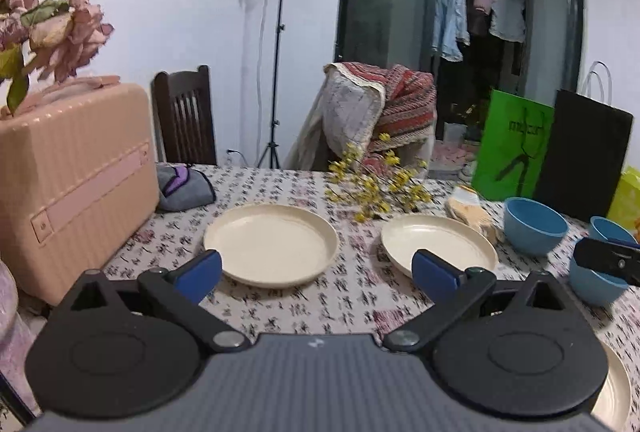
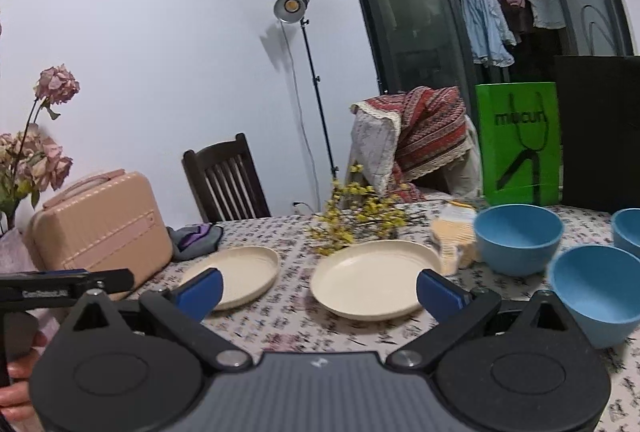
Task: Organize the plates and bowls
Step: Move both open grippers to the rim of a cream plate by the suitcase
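Hovering with both claws spread wide and empty, my left gripper (image 1: 316, 268) faces two cream plates (image 1: 271, 243); only my right gripper (image 2: 319, 288) sees three blue bowls (image 2: 518, 237) on the table (image 2: 288, 328).

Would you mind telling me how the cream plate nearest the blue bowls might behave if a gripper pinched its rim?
The shallow round cream plate looks rigid and matte, probably light plastic, so it should lift flat without flexing. Its low raised rim offers little to pinch, so it may tilt or slip. Pushed, it would likely slide over the patterned tablecloth.
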A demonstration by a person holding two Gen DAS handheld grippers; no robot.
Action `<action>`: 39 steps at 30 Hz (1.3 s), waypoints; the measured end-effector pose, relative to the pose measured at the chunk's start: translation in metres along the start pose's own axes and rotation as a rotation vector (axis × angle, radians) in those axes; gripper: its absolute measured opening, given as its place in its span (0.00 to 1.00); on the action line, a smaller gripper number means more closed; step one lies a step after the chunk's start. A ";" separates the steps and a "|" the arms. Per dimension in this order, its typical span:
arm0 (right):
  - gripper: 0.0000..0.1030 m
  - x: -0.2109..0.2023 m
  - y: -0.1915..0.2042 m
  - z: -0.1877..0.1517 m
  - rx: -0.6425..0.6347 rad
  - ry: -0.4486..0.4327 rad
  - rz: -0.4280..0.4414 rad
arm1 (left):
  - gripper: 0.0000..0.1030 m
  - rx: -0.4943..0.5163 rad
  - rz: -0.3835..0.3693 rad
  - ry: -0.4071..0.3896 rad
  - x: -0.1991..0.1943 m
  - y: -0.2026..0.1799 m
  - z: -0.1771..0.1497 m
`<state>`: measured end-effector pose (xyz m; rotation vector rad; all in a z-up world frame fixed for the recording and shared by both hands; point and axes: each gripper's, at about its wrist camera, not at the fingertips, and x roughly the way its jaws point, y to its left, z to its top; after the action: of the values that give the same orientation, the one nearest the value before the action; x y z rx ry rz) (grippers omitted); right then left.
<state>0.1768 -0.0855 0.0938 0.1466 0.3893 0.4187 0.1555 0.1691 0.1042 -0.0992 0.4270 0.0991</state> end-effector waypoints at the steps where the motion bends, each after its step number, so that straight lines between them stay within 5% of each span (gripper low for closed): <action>1: 1.00 0.004 0.003 0.004 0.010 0.005 0.004 | 1.00 -0.007 -0.001 -0.002 0.002 0.002 0.004; 16: 1.00 0.070 0.029 0.050 0.093 -0.002 0.016 | 1.00 -0.124 0.082 0.052 0.044 0.038 0.052; 39: 1.00 0.191 0.040 0.065 0.136 0.025 -0.060 | 1.00 -0.291 0.192 0.156 0.151 0.091 0.076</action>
<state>0.3488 0.0274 0.0977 0.2611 0.4461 0.3355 0.3128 0.2790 0.1032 -0.3544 0.5757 0.3448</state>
